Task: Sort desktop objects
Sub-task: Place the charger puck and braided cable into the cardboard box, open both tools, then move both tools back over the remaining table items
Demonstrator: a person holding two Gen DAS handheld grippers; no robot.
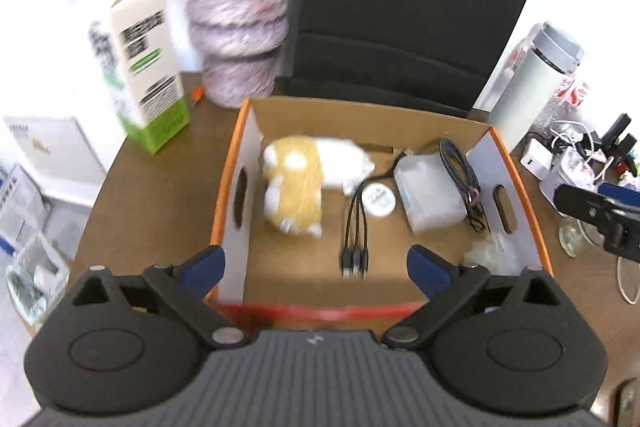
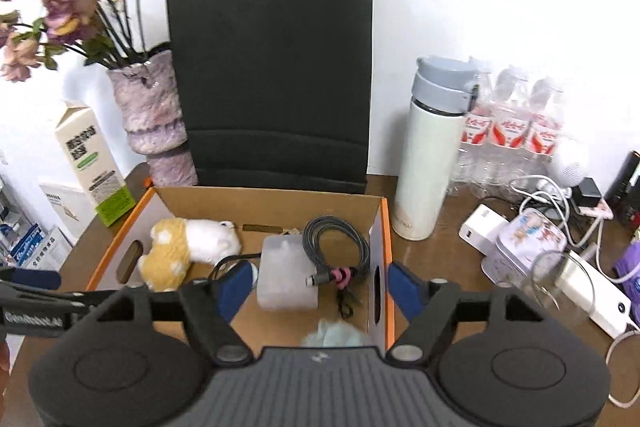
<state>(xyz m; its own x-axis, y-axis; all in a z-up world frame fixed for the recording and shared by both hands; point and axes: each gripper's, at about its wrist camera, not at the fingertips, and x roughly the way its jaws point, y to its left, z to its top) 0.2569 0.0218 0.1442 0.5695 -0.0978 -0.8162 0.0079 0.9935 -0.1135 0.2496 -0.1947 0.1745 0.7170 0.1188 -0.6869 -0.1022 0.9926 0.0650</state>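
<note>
An open cardboard box [image 1: 360,123] [image 2: 260,207] with an orange rim stands on the brown desk. Inside lie a yellow and white plush toy [image 1: 300,187] [image 2: 176,251], a translucent pouch [image 1: 428,195] [image 2: 286,275], a coiled grey cable [image 1: 460,171] [image 2: 340,243], a black multi-head cable [image 1: 354,239] with a white round reel [image 1: 378,199], and a pale crumpled wad [image 1: 492,255] [image 2: 336,335]. My left gripper [image 1: 316,267] hangs open above the box's near edge, holding nothing. My right gripper [image 2: 320,285] hangs open over the box's right wall, also holding nothing.
Behind the box stand a black paper bag [image 2: 272,67], a purple vase [image 2: 152,107] with dried flowers and a green and white carton [image 2: 96,163]. To the right are a white flask [image 2: 428,155], water bottles [image 2: 512,123], a printed tin [image 2: 528,243] and a power strip [image 2: 592,291] with tangled leads.
</note>
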